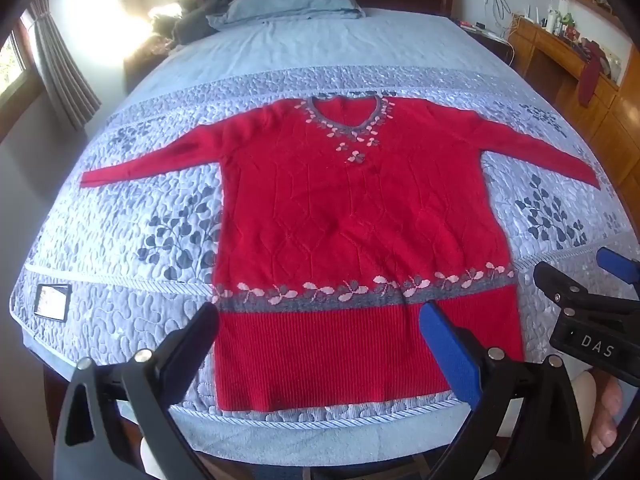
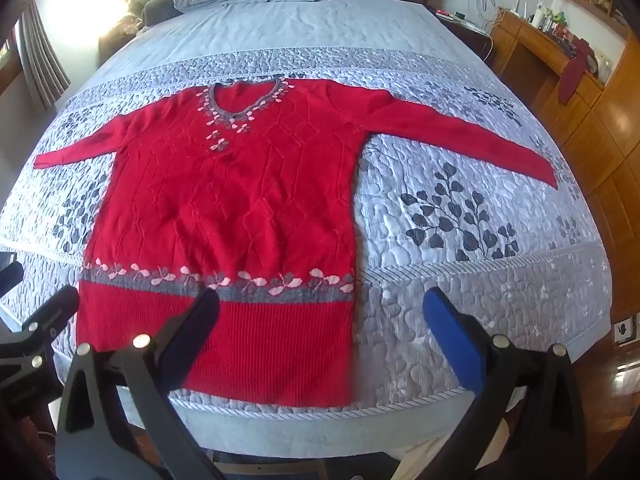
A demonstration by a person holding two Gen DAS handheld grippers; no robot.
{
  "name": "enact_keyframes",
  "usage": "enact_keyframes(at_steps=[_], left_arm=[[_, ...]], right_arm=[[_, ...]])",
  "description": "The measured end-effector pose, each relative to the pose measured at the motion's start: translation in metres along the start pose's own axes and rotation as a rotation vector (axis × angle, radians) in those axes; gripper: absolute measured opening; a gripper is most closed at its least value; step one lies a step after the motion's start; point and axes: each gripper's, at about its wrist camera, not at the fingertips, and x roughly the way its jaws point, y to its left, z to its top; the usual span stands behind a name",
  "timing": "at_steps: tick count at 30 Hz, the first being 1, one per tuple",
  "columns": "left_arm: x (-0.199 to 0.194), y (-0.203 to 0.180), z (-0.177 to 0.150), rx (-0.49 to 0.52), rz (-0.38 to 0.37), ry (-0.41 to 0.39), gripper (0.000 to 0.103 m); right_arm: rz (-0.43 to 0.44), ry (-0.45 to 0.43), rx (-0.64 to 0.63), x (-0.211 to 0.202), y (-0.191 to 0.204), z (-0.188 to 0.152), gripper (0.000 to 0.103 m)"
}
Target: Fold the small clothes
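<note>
Left wrist view: a red sweater (image 1: 352, 216) lies flat on the quilted bedspread (image 1: 132, 320), front up, sleeves spread wide, hem nearest the foot of the bed, likely laid out ready for a first fold; the left gripper (image 1: 320, 344) hovers above the hem, its jaws wide apart and holding nothing; beside the sweater's lower right corner the right gripper (image 1: 576, 276) shows white letters "DAS"; a phone (image 1: 52, 302) lies left of the hem. In the right wrist view, the right gripper (image 2: 320, 332) also stands wide apart and empty over the hem's right corner.

red sweater (image 1: 352, 216) flat on bed (image 1: 304, 44)
</note>
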Motion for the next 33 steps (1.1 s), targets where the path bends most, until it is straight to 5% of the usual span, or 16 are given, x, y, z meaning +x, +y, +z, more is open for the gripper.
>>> enact_keyframes(at_steps=[33], left_arm=[[0.01,0.014,0.008,-0.041,0.004,0.007,0.1]], right_arm=[[-0.025,0.013,-0.003,0.007,-0.006,0.007,0.101]])
